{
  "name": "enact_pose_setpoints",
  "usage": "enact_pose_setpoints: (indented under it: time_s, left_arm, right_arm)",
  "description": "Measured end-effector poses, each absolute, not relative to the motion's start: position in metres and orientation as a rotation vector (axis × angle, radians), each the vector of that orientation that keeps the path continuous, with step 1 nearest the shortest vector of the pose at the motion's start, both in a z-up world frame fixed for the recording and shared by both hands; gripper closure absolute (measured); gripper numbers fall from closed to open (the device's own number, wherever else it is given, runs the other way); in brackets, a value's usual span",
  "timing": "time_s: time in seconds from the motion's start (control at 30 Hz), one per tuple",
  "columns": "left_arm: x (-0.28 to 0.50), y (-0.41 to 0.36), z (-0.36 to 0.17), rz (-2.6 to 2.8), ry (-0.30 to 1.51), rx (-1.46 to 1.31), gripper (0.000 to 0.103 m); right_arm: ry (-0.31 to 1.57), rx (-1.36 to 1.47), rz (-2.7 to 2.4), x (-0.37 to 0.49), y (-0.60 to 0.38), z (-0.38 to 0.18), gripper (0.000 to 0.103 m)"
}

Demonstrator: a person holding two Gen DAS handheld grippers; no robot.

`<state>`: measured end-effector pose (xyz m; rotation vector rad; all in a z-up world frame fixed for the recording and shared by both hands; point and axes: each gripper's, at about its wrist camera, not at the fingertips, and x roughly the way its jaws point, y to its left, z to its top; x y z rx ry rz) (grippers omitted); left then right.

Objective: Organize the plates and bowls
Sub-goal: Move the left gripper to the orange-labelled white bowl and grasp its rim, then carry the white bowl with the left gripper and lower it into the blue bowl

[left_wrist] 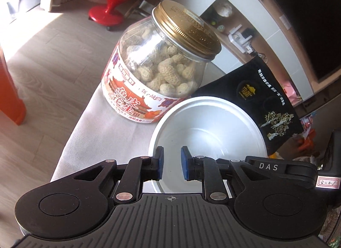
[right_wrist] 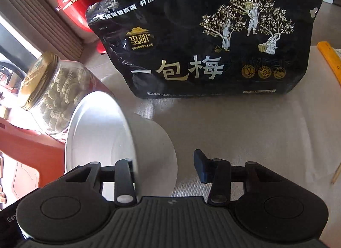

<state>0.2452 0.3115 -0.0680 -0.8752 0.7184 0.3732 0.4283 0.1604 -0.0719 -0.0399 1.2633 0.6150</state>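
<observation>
Left wrist view: left gripper [left_wrist: 172, 163], blue pads parted, hovers released over a smooth white bowl [left_wrist: 207, 133] near the cloth-covered table's [left_wrist: 102, 141] edge. Right gripper [right_wrist: 168, 168] spreads around the tilted bowl [right_wrist: 119, 141]. A peanut jar [left_wrist: 157, 64] and glossy black plum bag [right_wrist: 204, 41] crowd behind.

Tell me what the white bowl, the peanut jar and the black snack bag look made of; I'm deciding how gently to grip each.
White round bowl: glossy, probably plastic or melamine, possibly ceramic. Clear peanut jar: transparent glass or hard plastic; gold ribbed lid looks metal. Black printed snack bag: creased plastic film.
</observation>
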Motion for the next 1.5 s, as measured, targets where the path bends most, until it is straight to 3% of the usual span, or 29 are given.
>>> enact_pose_setpoints:
  time_s: [0.03, 0.13, 0.3, 0.5, 0.9, 0.97, 1.13, 1.33, 1.4, 1.5]
  left_arm:
    - [0.244, 0.313, -0.07, 0.366, 0.715, -0.885, 0.085]
    - [0.246, 0.308, -0.067, 0.302, 0.752, -0.877, 0.085]
    - [0.248, 0.282, -0.053, 0.125, 0.829, -0.841, 0.085]
    - [0.235, 0.255, -0.015, 0.062, 0.787, -0.715, 0.085]
    - [0.258, 0.242, -0.05, 0.115, 0.936, -0.624, 0.084]
    - [0.261, 0.242, -0.059, 0.125, 0.947, -0.63, 0.077]
    - [0.269, 0.235, -0.071, 0.077, 0.962, -0.668, 0.074]
    - [0.281, 0.218, -0.088, 0.048, 0.99, -0.723, 0.073]
    - [0.281, 0.213, -0.086, 0.073, 0.988, -0.7, 0.072]
    - [0.272, 0.206, -0.063, 0.094, 0.918, -0.654, 0.074]
  right_arm:
    - [1.289, -0.032, 0.64, 0.426, 0.159, -0.076, 0.079]
    - [1.277, -0.077, 0.669, 0.41, 0.152, -0.073, 0.082]
    - [1.291, -0.12, 0.701, 0.384, 0.117, -0.061, 0.082]
    - [1.336, -0.109, 0.597, 0.384, 0.064, -0.067, 0.082]
    - [1.315, -0.064, 0.539, 0.393, 0.046, -0.068, 0.076]
    - [1.288, -0.098, 0.518, 0.392, 0.049, -0.069, 0.075]
    - [1.241, -0.129, 0.504, 0.386, 0.043, -0.065, 0.058]
    - [1.308, -0.069, 0.511, 0.381, 0.041, -0.076, 0.053]
    - [1.309, -0.048, 0.492, 0.379, 0.039, -0.076, 0.056]
    - [1.289, -0.05, 0.489, 0.371, 0.033, -0.062, 0.071]
